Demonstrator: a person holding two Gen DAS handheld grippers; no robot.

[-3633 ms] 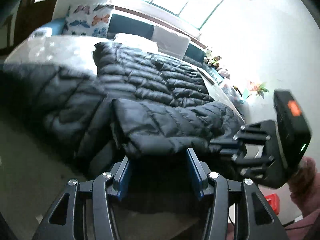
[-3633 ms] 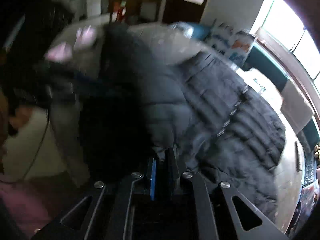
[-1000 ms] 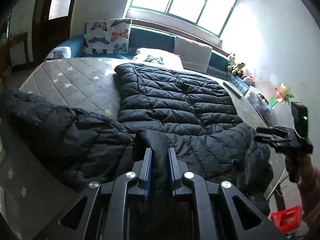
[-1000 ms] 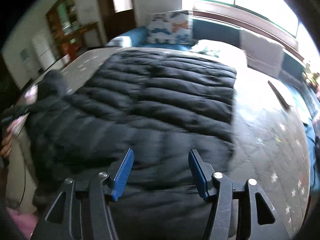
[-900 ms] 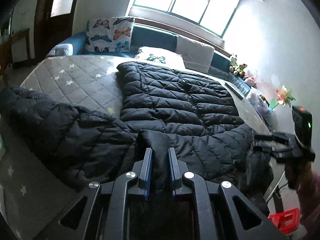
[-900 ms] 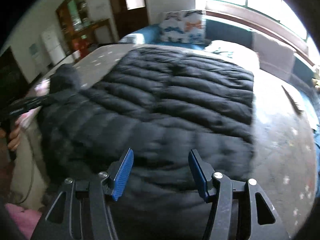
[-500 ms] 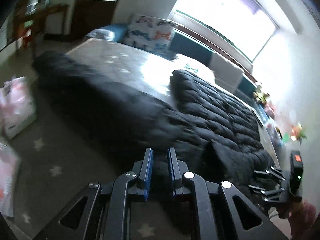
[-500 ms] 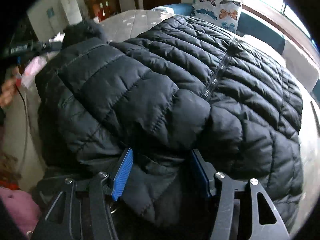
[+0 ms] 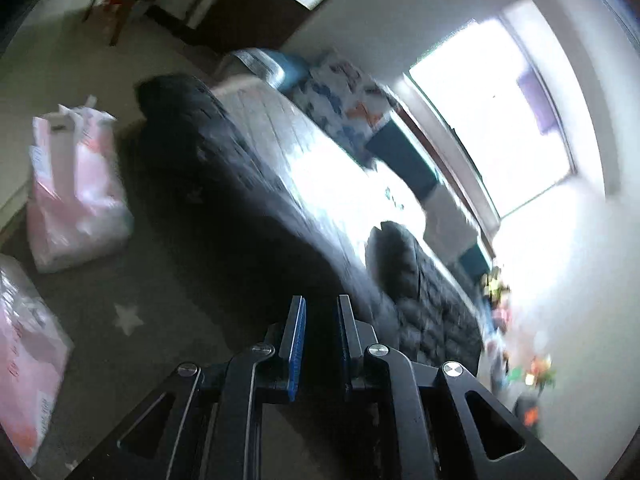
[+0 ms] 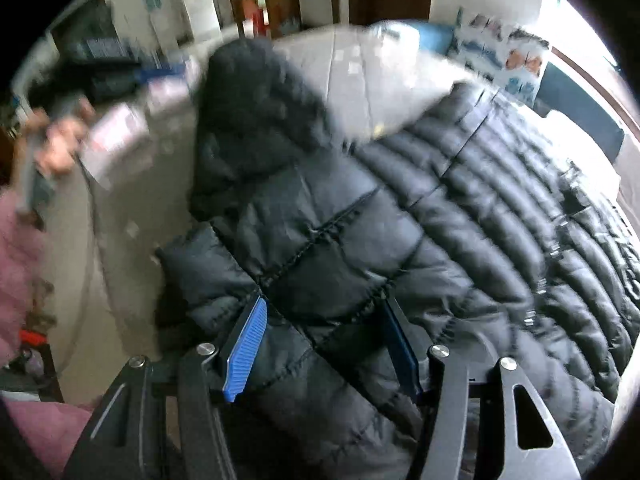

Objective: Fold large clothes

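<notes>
Since a second ago your left gripper has swung out past the bed's near edge, jaws almost closed, pinching dark fabric of the black puffer jacket. Your right gripper, half open, straddles a quilted fold without squeezing; close it firmly before lifting. Beyond it, the jacket sprawls across the bed toward the far pillows
</notes>
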